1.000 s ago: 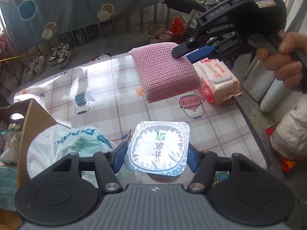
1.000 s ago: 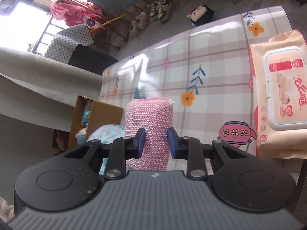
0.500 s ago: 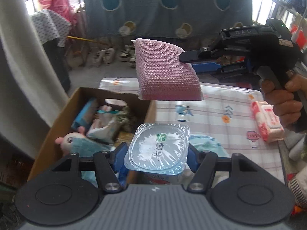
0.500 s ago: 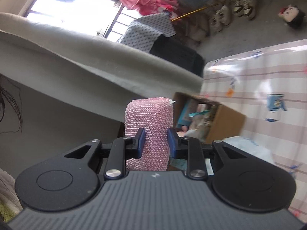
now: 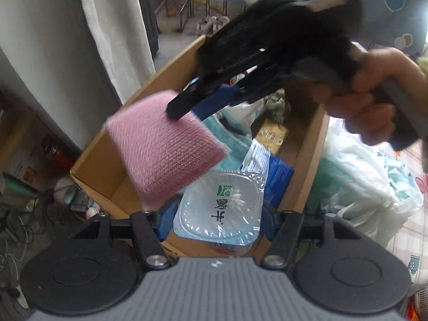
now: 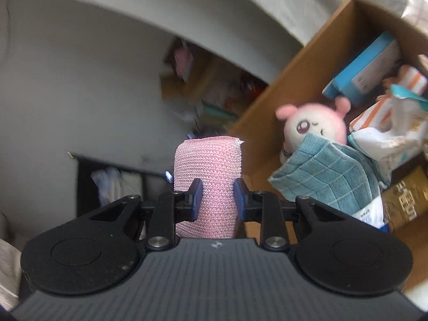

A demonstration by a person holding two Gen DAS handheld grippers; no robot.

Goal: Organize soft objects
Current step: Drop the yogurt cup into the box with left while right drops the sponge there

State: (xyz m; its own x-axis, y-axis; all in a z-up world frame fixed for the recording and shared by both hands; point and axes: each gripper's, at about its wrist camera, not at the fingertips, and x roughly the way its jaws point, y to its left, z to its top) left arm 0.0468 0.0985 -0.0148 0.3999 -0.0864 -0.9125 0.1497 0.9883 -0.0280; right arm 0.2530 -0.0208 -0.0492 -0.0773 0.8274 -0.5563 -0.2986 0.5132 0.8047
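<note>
My right gripper (image 6: 218, 195) is shut on a pink knitted sponge (image 6: 208, 179) and holds it in the air at the left wall of the cardboard box (image 6: 270, 123). In the left wrist view the sponge (image 5: 163, 147) hangs over the box's (image 5: 104, 165) near left part, with the right gripper (image 5: 187, 109) clamped on its far edge. My left gripper (image 5: 215, 214) is shut on a clear plastic tissue pack with a green mark (image 5: 219, 208), held above the box's near edge.
The box holds a pink plush toy (image 6: 313, 125), a teal cloth (image 6: 323, 179), a blue carton (image 6: 361, 72) and several wrapped packs. A white plastic bag (image 5: 361, 176) lies right of the box. A grey curtain (image 5: 48, 53) hangs to its left.
Both grippers swung left from over the table to over the cardboard box and tilted down. The sponge dropped lower, close to the box's left wall. Both holds are unchanged.
</note>
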